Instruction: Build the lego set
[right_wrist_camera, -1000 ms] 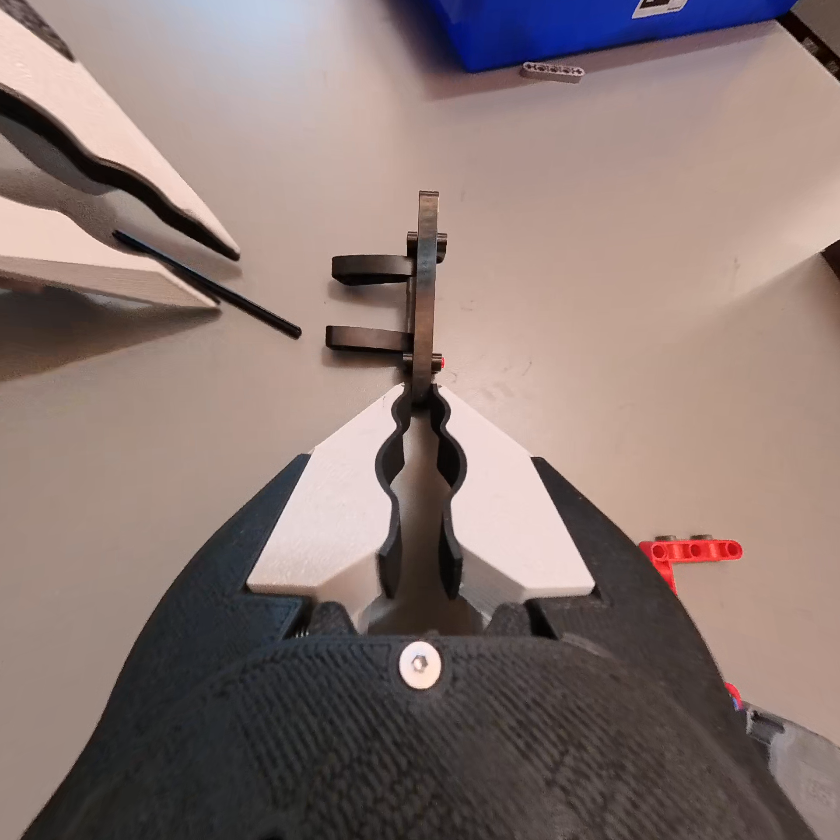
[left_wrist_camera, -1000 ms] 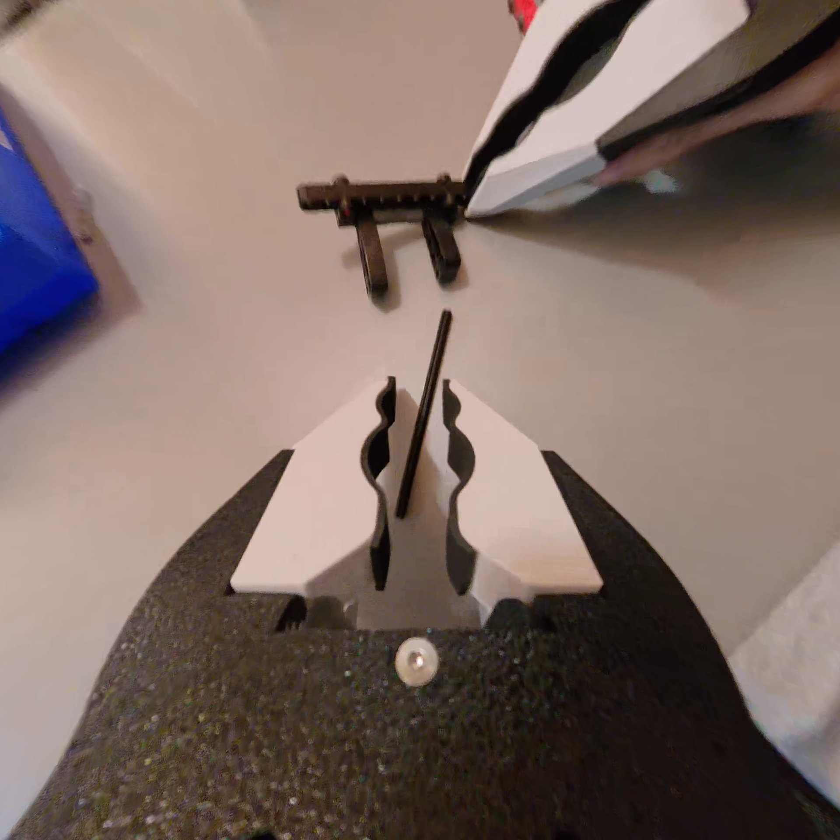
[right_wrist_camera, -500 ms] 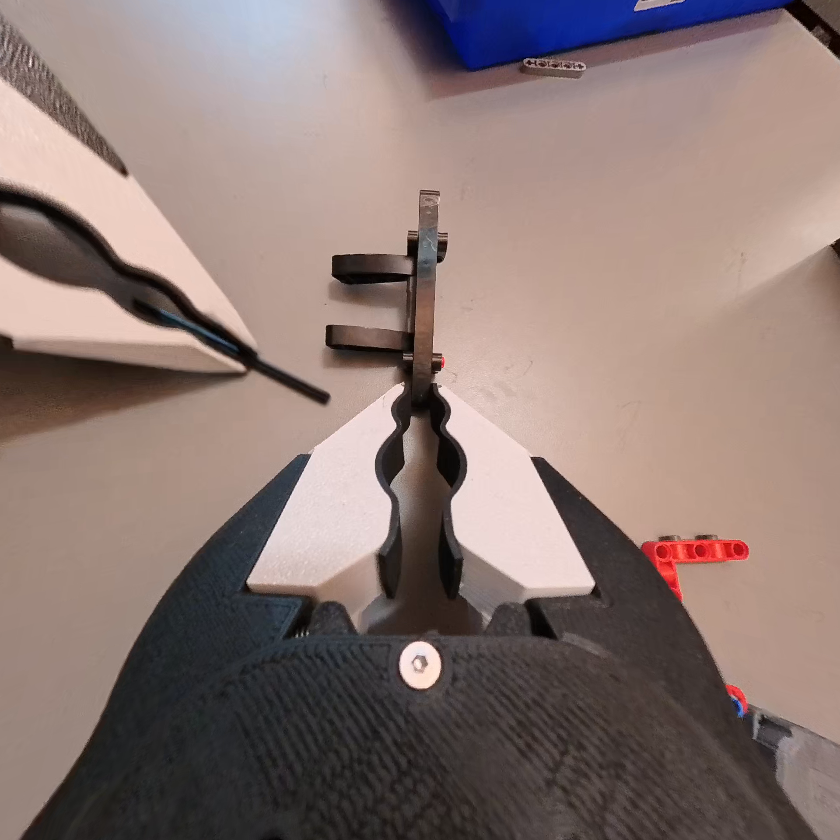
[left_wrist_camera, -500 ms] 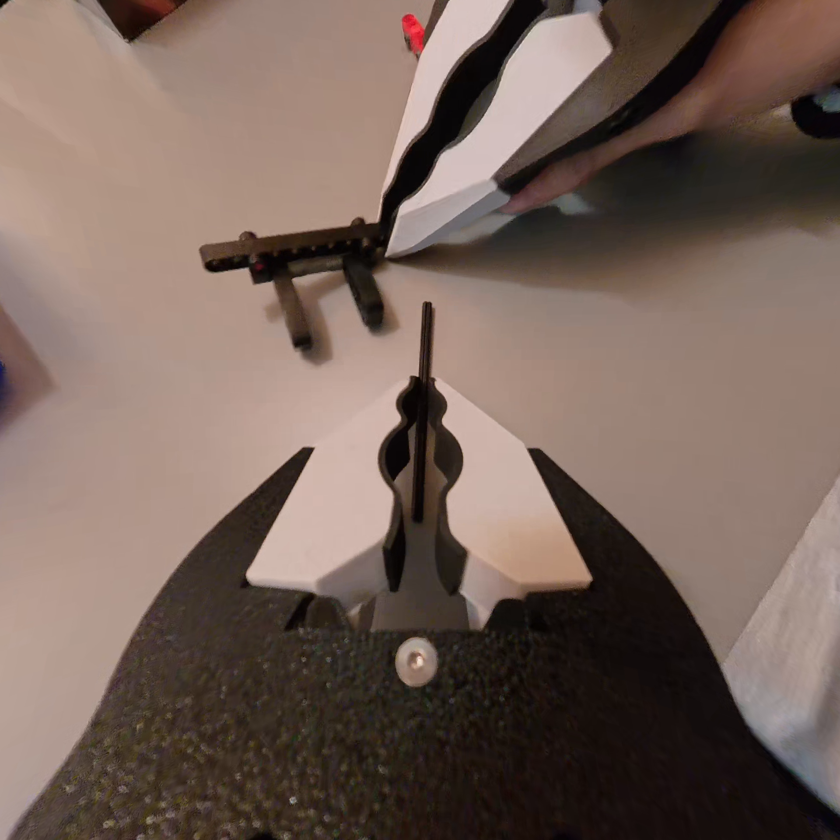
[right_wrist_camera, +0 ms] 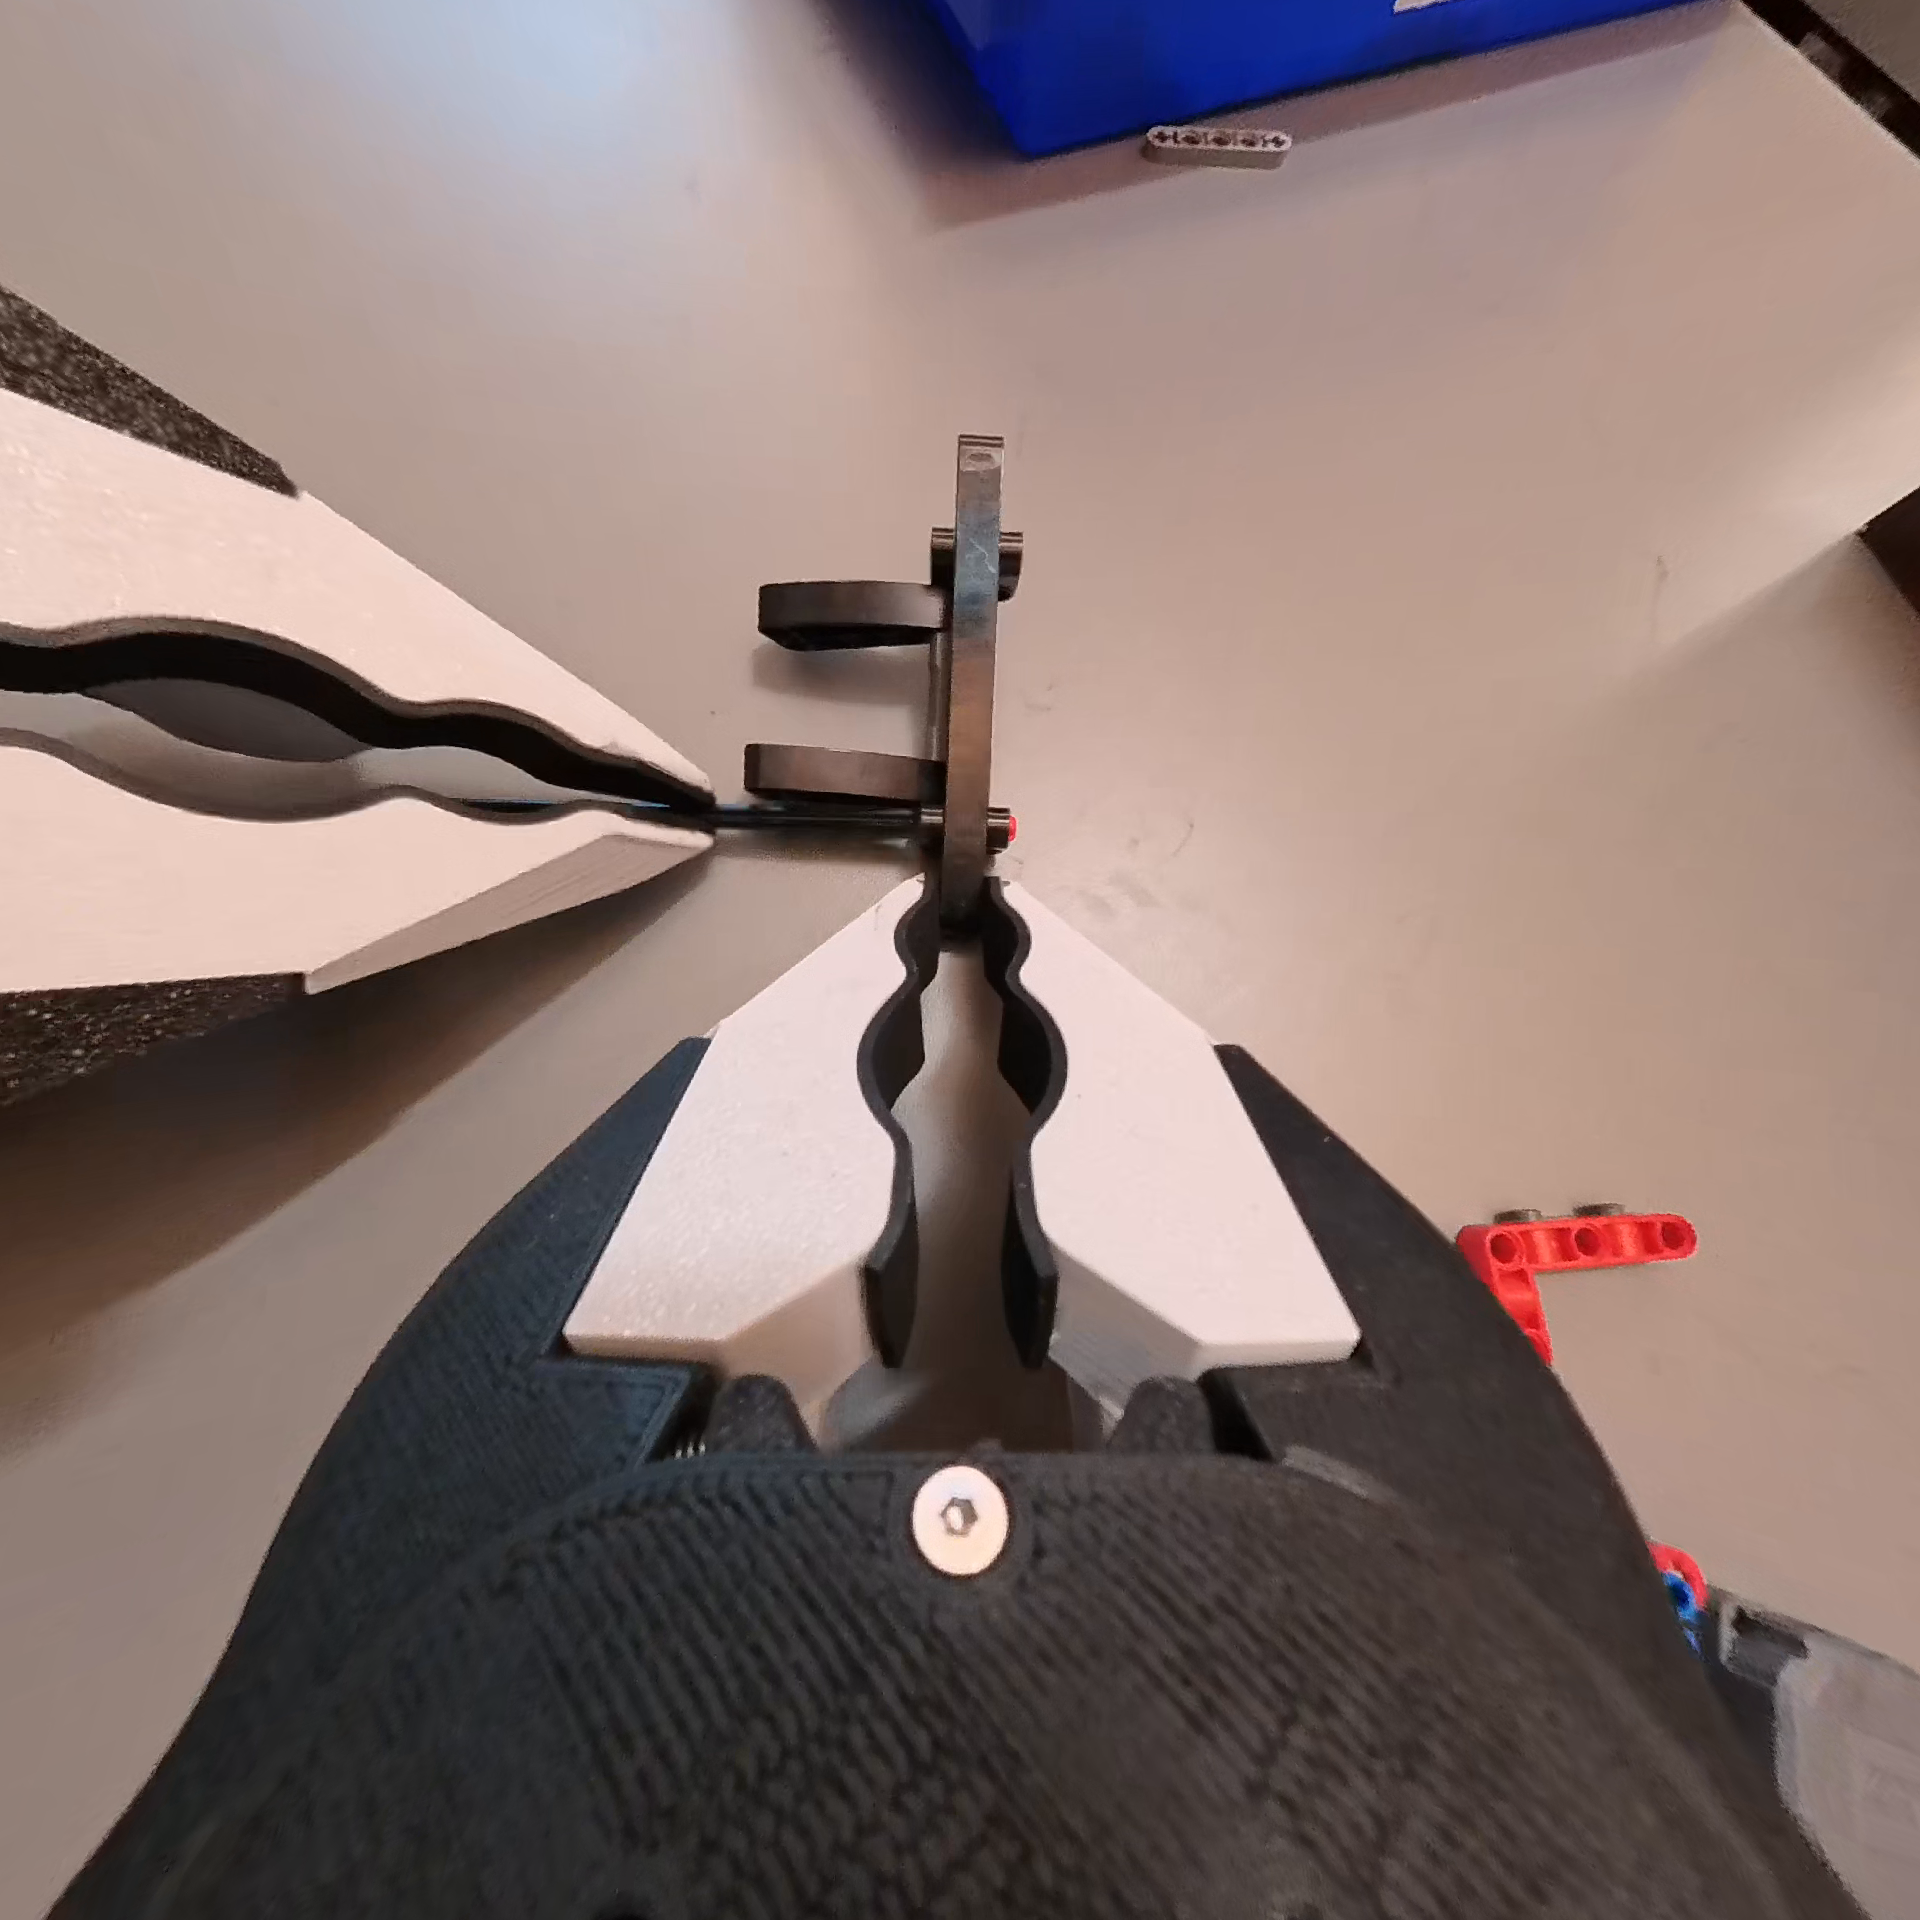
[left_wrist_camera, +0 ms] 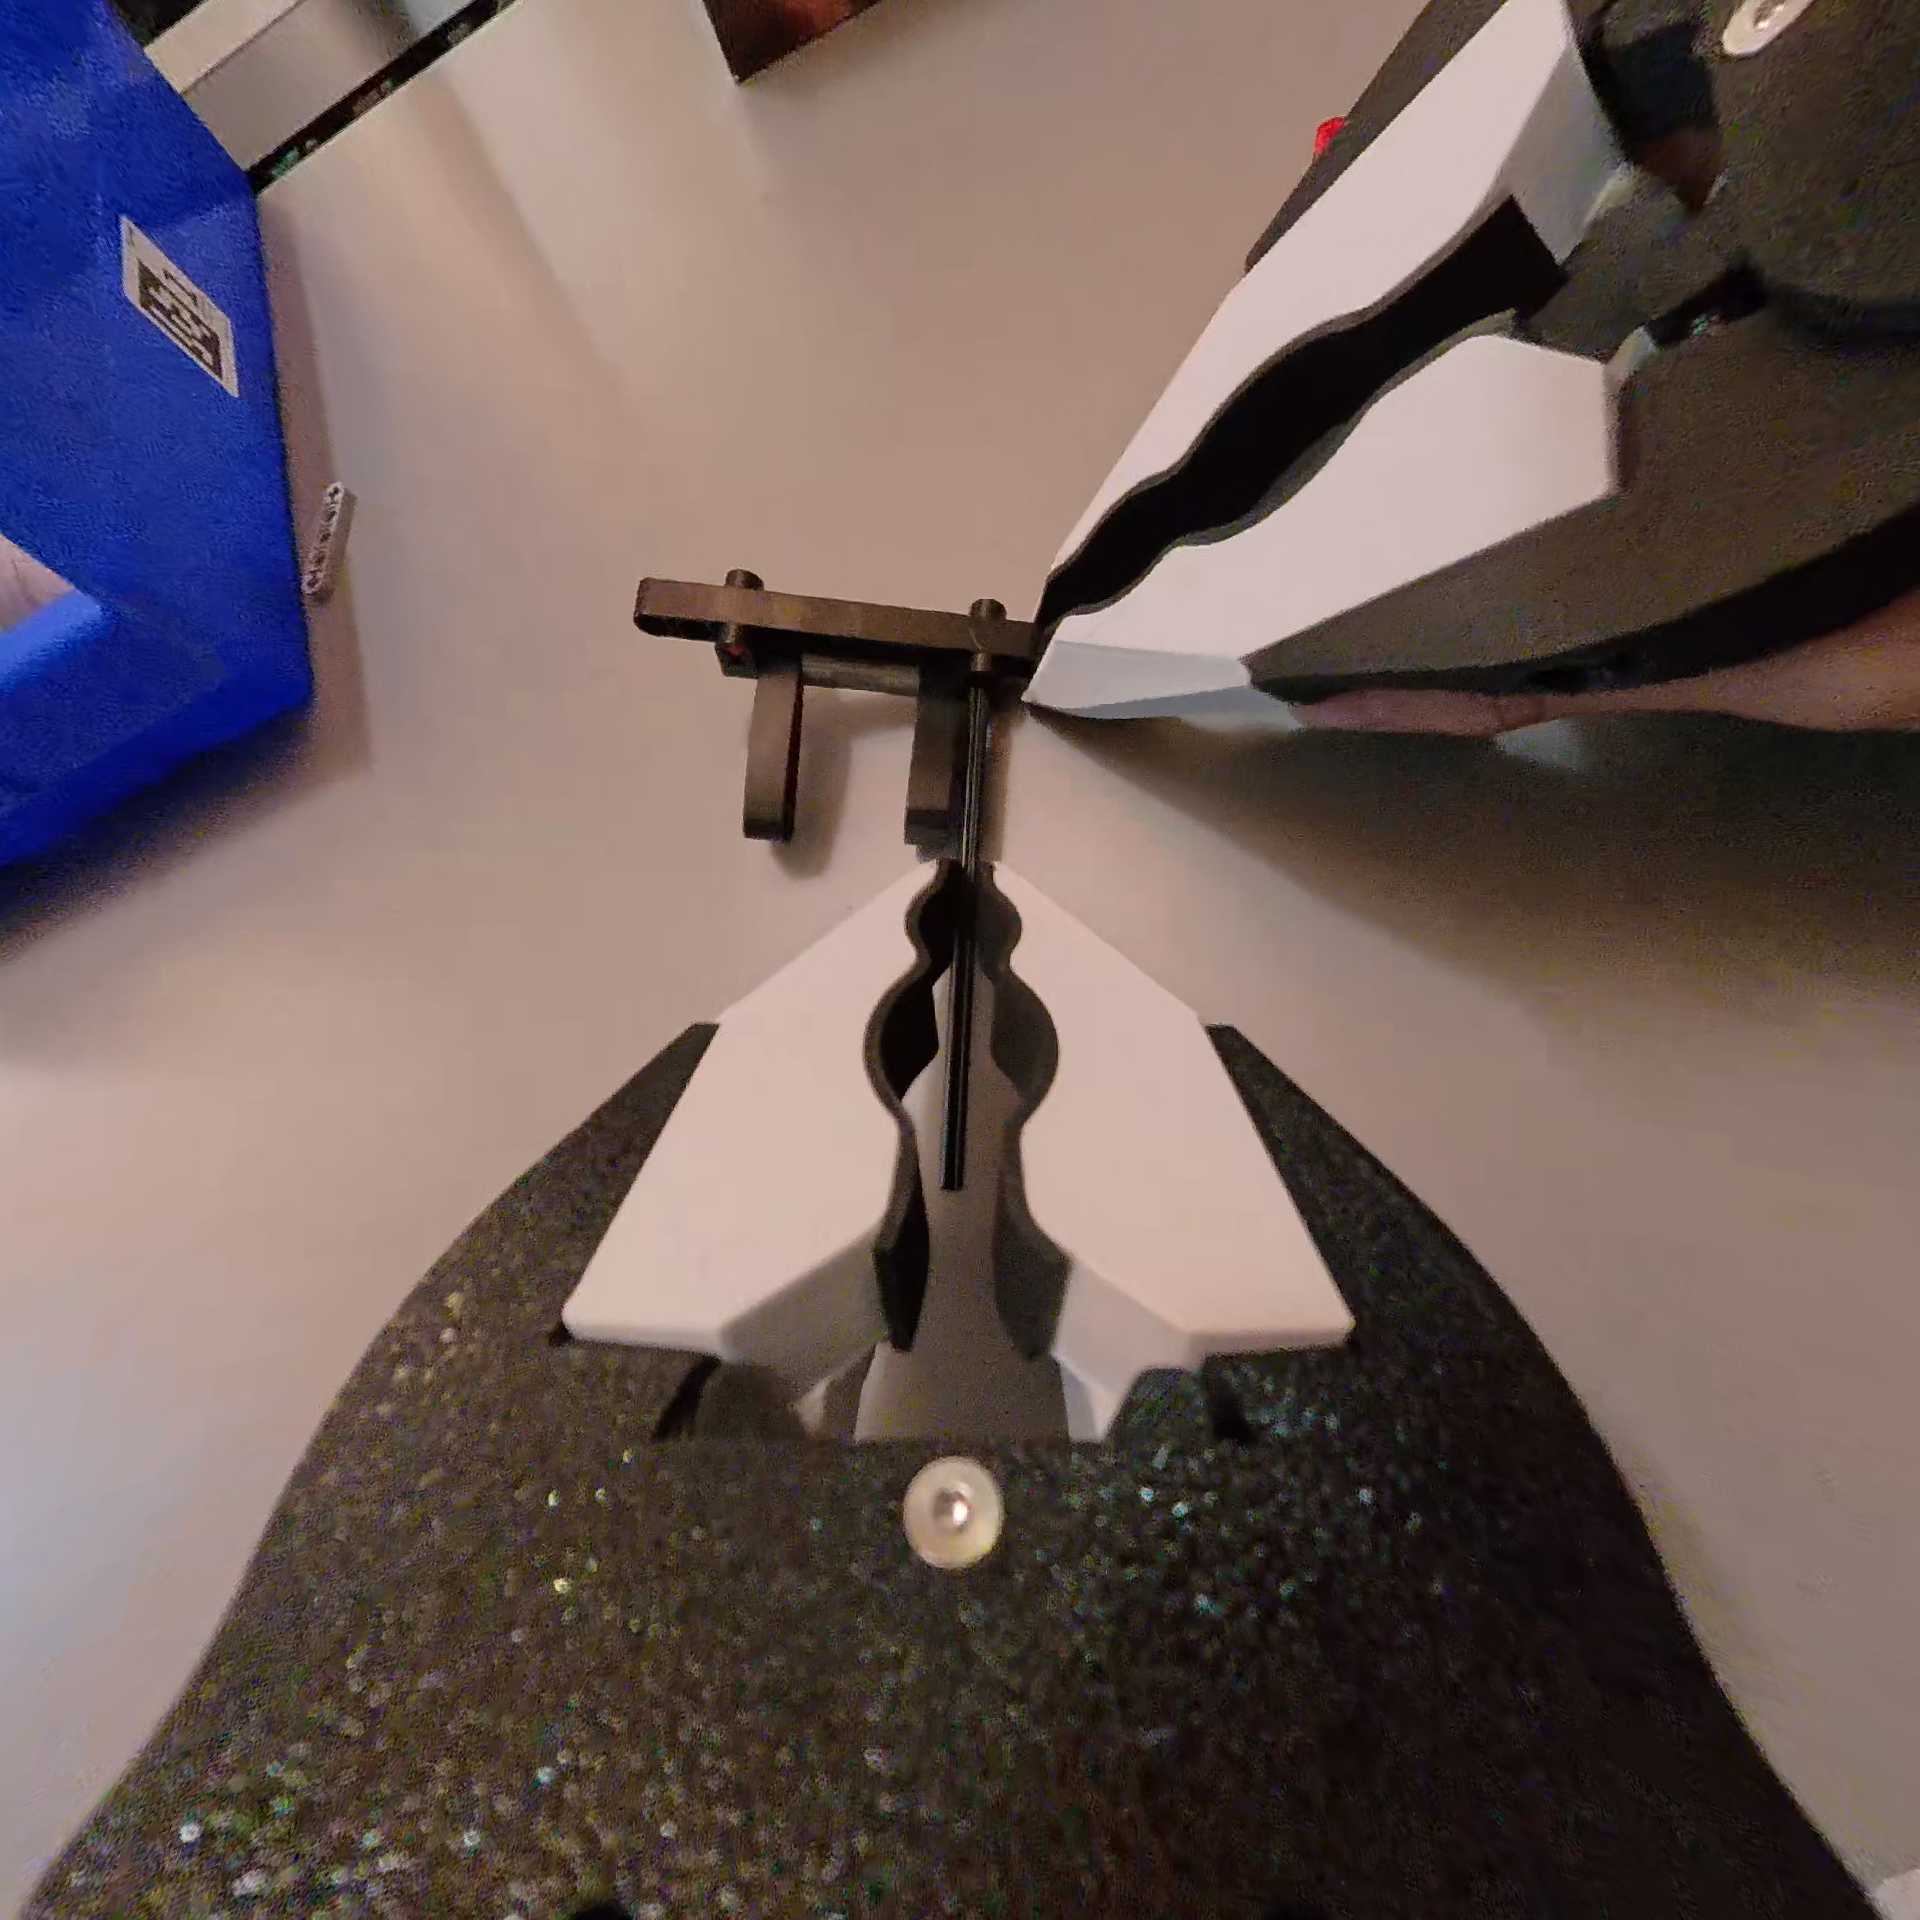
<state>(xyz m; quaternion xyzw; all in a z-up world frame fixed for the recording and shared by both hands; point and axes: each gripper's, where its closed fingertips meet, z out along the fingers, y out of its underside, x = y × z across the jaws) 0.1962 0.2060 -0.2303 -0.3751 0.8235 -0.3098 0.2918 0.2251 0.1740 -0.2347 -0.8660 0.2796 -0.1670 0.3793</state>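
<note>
My left gripper (left_wrist_camera: pixel 966 878) is shut on a thin black axle (left_wrist_camera: pixel 961 1039), whose far tip meets the near end of the black lego assembly (left_wrist_camera: pixel 831 623). The assembly is a long black beam with two short arms sticking out, resting on the grey table. My right gripper (right_wrist_camera: pixel 961 899) is shut on the near end of that beam (right_wrist_camera: pixel 977 665) and holds it on edge. In the right wrist view the left gripper (right_wrist_camera: pixel 696 805) comes in from the left with the axle (right_wrist_camera: pixel 821 821) reaching the beam beside a red pin (right_wrist_camera: pixel 1010 828).
A blue bin (left_wrist_camera: pixel 114 416) stands at the left, also at the top of the right wrist view (right_wrist_camera: pixel 1247 52), with a grey beam (right_wrist_camera: pixel 1218 143) beside it. A red L-shaped piece (right_wrist_camera: pixel 1558 1262) lies right of my right gripper. A hand (left_wrist_camera: pixel 1558 707) holds the right gripper.
My left gripper has closed on the axle, lined up and moved forward, bringing the axle tip to the beam. The right gripper has kept the assembly still.
</note>
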